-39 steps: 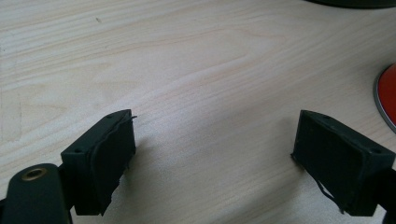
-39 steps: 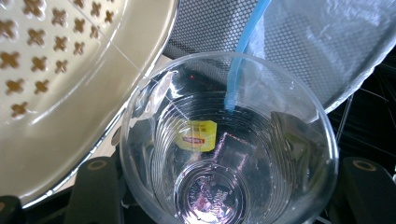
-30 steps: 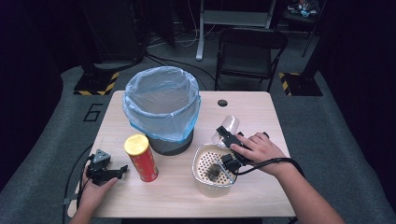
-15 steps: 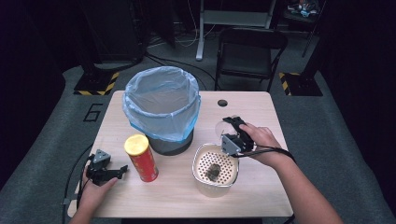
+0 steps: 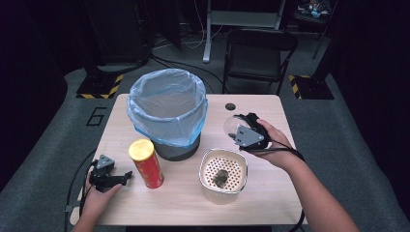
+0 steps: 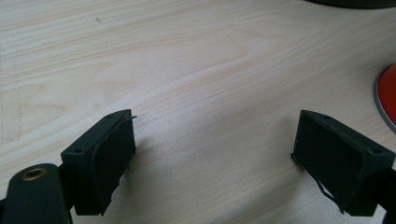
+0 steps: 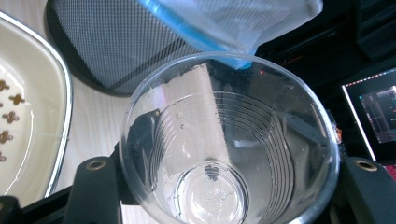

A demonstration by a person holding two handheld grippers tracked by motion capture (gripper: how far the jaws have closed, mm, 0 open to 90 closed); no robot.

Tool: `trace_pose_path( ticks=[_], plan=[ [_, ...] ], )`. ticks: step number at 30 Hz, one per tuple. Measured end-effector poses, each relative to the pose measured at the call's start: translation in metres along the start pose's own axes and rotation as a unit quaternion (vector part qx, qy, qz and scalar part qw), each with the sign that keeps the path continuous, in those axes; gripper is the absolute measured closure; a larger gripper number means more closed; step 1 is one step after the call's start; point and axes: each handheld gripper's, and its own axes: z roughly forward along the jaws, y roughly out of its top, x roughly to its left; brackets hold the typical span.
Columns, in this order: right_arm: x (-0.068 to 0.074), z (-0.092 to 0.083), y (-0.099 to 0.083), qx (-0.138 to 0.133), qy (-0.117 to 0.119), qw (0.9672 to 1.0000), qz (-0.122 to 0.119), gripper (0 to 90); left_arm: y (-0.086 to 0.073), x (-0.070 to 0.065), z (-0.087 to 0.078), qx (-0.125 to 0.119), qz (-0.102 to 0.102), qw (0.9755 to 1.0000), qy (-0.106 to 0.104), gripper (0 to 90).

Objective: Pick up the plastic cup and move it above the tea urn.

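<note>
My right gripper (image 5: 240, 129) is shut on a clear plastic cup (image 5: 231, 125), held above the table between the bin and the strainer. The cup (image 7: 229, 144) lies tilted, its mouth facing the camera, and looks empty. A mesh bin (image 5: 167, 113) lined with a blue bag stands at the table's middle; its mesh wall (image 7: 116, 42) is just beyond the cup. A white perforated strainer bowl (image 5: 208, 186) holds a dark lump (image 5: 220, 177). My left gripper (image 5: 121, 177) rests open on the wood (image 6: 215, 158), beside a red chips can (image 5: 146, 166).
The strainer's rim (image 7: 60, 116) lies left of the cup in the right gripper view. The can's base (image 6: 387, 98) sits right of my left jaws. A cable hole (image 5: 230, 106) marks the table's far side. A black folding chair (image 5: 261, 53) stands behind the table.
My right hand has lifted up and away from over the strainer with the cup still in its jaws. The left gripper has stayed put.
</note>
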Motion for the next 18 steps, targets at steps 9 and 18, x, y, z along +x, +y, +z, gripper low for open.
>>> trace_pose_path(
  ticks=[9,18],
  plan=[
    [-0.015,-0.016,0.024,-0.037,-0.012,0.9989,0.027,34.6,0.0,0.0,0.0,0.0,0.0,1.0,0.0,12.6],
    [-0.03,-0.027,0.054,-0.08,0.003,0.9918,0.099,34.3,0.0,0.0,0.0,0.0,0.0,1.0,0.0,12.6]
  ],
)
